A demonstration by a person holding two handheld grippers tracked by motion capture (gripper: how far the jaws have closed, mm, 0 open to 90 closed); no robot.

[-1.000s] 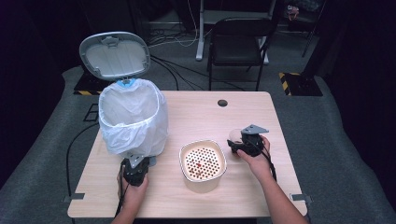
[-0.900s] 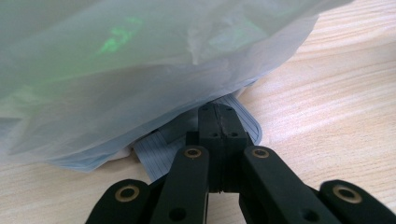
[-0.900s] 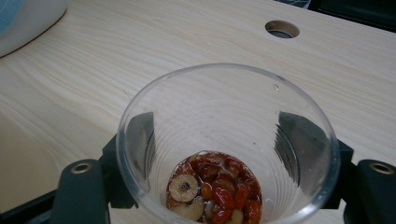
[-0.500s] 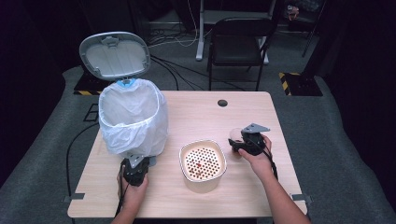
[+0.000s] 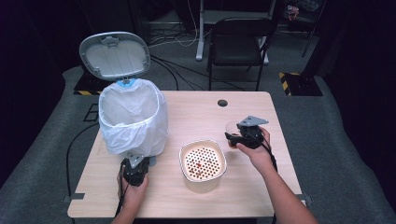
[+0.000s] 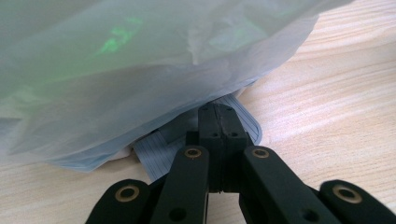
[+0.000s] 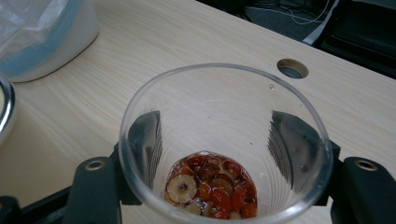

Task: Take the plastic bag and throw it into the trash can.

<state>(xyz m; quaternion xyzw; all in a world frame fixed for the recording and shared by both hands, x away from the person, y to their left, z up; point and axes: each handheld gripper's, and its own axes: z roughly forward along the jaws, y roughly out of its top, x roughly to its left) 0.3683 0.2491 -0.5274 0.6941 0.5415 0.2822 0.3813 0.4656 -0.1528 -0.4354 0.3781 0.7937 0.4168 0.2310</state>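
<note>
1. The right gripper point(image 5: 233, 136) grasps a clear cup point(image 7: 224, 144) at the right side of the table point(image 5: 196, 112), just right of the strainer bowl point(image 5: 202, 162). Its jaws stand part-way apart with the cup's wall between them; they have just been closing a little, and the pads press the cup from both sides.
2. In the right gripper view the cup stands about upright, mouth up toward the camera, its long axis running from rim down to base. Red fruit pieces point(image 7: 210, 184) and one pale slice lie at its bottom.
3. The left gripper point(image 6: 218, 122) is clenched with its jaws pressed together and nothing between them. Its tips rest on the grey ribbed pedal point(image 6: 163, 149) at the foot of the bin point(image 5: 133, 119), under the hanging white liner bag point(image 6: 140, 70). The bin's lid point(image 5: 114, 53) stands open.
4. In the high view the cup is mostly covered by the right gripper and hand point(image 5: 254, 149); only a pale rim shows.
5. In the left gripper view the liner hides most of the bin's base, and the pedal is partly hidden by the bag and the jaws.
6. The cup's lower edge is cut off at the bottom of the right gripper view, so whether it touches the table cannot be told.
</note>
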